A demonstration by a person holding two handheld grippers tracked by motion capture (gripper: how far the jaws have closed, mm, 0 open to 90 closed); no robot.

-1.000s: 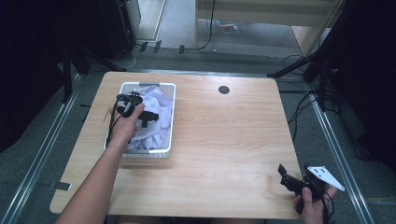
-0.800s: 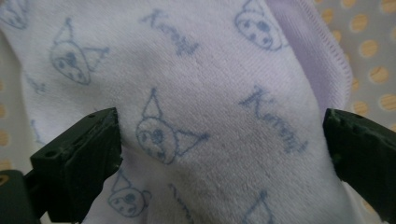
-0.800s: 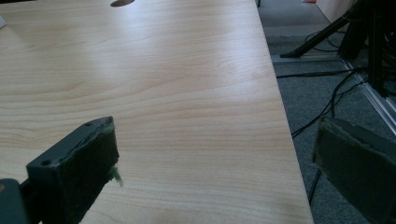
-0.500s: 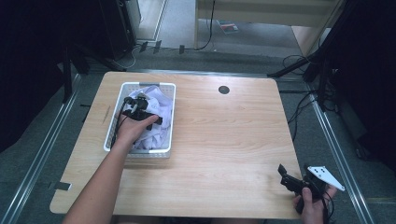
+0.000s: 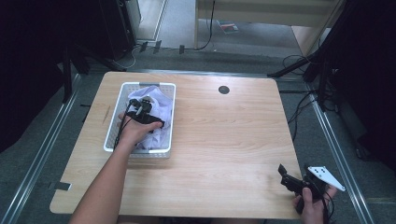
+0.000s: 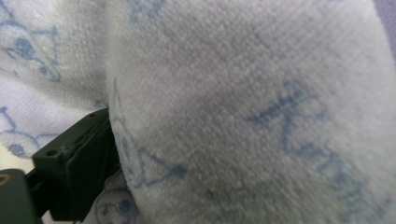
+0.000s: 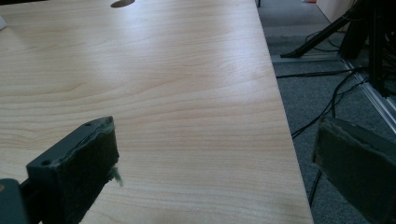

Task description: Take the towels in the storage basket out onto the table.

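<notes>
Left claw (image 5: 156, 125) closing around towel (image 5: 159, 105) in basket (image 5: 122, 91).

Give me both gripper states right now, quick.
Left gripper: down in the basket, jaws just closing around a fold of the towel; firm grip cannot be told.
Right gripper: open, empty, over the table.

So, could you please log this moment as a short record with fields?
work: taking a towel from the basket
basket: white, on the table's left side
towel: pale, blue print, in the basket
left gripper: down in the basket, jaws just closing, a towel fold between them, grip not clear
right gripper: open, by the table's near right corner, holding nothing
</notes>
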